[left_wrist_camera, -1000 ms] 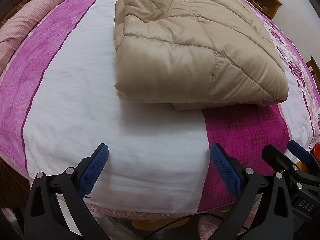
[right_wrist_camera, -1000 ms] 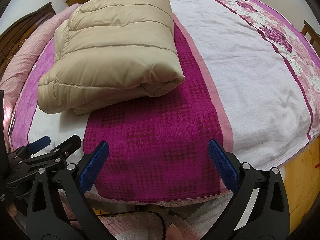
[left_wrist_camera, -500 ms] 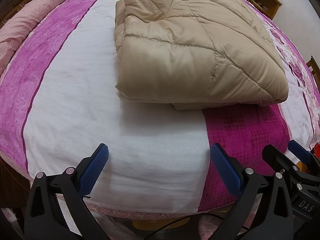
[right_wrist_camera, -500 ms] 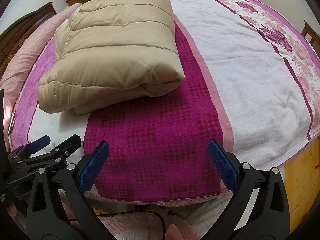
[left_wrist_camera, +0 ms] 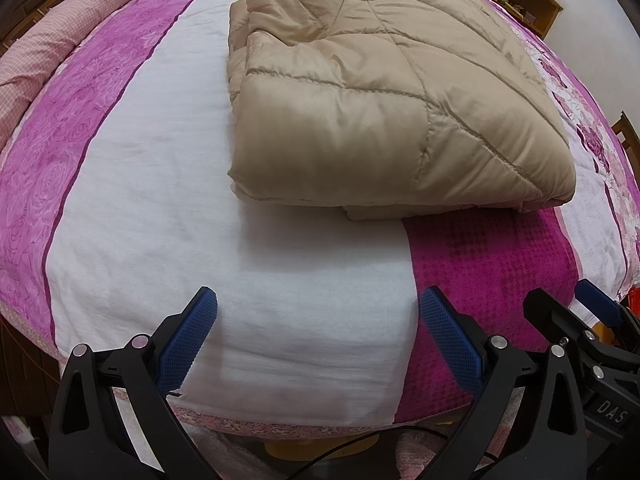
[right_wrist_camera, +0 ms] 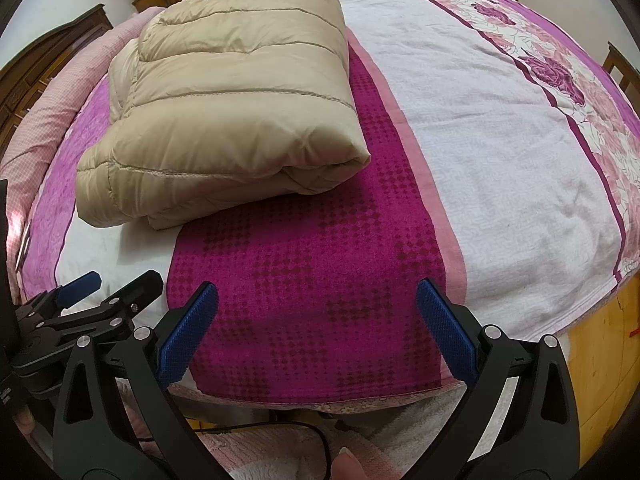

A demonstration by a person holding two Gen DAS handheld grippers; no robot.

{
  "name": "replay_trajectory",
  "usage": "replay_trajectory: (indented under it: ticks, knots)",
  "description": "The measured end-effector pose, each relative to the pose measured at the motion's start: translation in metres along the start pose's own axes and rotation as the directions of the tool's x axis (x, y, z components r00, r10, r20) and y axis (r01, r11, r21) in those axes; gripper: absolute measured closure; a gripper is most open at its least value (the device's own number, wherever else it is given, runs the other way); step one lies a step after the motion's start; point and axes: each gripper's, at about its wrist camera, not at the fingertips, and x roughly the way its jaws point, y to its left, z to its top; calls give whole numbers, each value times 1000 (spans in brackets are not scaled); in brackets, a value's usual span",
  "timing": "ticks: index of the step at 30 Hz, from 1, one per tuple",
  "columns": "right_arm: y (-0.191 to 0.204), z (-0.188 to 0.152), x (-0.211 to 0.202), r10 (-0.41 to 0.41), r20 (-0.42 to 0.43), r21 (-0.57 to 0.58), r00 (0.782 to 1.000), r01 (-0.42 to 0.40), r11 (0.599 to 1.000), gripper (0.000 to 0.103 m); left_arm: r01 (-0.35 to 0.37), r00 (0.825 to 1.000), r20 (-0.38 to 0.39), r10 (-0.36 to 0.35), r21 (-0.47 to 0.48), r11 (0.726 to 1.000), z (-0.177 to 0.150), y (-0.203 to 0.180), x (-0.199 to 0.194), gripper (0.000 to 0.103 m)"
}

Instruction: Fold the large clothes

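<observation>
A beige quilted down coat [left_wrist_camera: 372, 96] lies folded into a thick bundle on the bed; it also shows in the right wrist view [right_wrist_camera: 236, 84]. My left gripper [left_wrist_camera: 318, 328] is open and empty, held over the bed's near edge, well short of the coat. My right gripper [right_wrist_camera: 316, 324] is open and empty too, over the magenta strip of the bedspread, in front of the coat's folded edge. Each gripper shows at the edge of the other's view.
The bed is covered by a bedspread [left_wrist_camera: 160, 184] in white, pink and magenta stripes [right_wrist_camera: 320, 264] with a rose border [right_wrist_camera: 560, 76]. A pink bolster [left_wrist_camera: 52, 56] lies at the far left. Wooden furniture [right_wrist_camera: 36, 64] stands behind. A black cable [right_wrist_camera: 280, 428] hangs below the bed's edge.
Almost nothing has moved. Both grippers stay open and hover in the same place; the view has shifted very slightly.
</observation>
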Motion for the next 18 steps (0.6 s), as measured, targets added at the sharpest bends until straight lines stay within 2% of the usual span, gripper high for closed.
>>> replay_trajectory:
  ticks: [15, 18]
  knots:
    - [-3, 6, -3, -7, 13, -14, 1000, 7, 1000, 5, -6, 1000, -13, 6, -5, 1000, 4, 4, 5, 6]
    - [-16, 13, -13, -22, 54, -7, 998, 22, 1000, 5, -12, 1000, -1, 12, 8, 1000, 9, 15, 2, 6]
